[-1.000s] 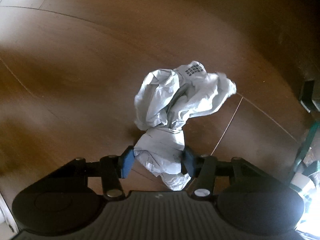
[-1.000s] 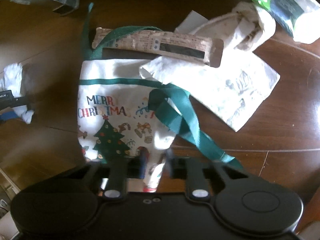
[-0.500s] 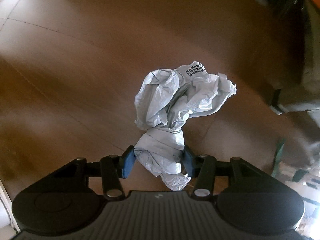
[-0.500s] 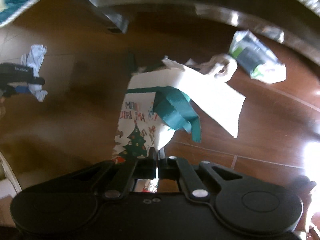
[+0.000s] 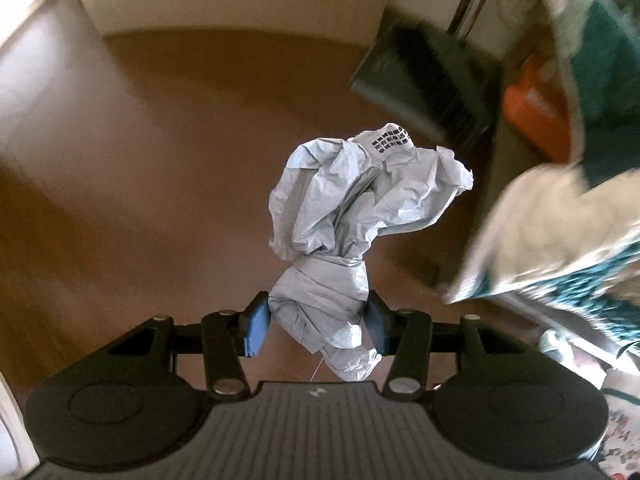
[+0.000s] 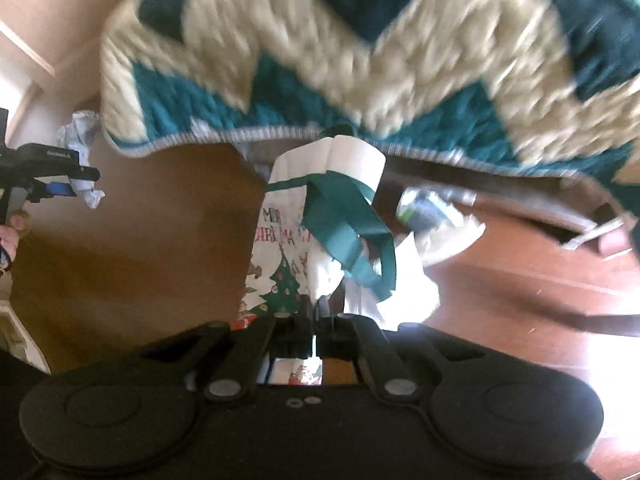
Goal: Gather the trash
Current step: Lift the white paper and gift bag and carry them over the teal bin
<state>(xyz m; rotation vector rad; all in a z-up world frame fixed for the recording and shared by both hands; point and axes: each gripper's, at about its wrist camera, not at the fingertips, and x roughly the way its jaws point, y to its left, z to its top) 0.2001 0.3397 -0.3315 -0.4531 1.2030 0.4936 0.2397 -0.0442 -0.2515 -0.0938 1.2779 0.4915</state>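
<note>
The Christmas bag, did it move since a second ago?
Yes. The Christmas bag, pinched in the right gripper, has gone up: before it lay flat on the wooden floor, now it hangs above it, its green strap dangling.

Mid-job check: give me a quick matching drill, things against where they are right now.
Things:
1. crumpled grey wrapper
2. Christmas tote bag
3. green-labelled packet
4. teal and cream rug

Places:
a. lying on the wood floor
b. pinched in the right gripper
c. clamped in the left gripper
d. filling the top of the right wrist view

Pairs: 1-c, 2-b, 3-a, 4-d
</note>
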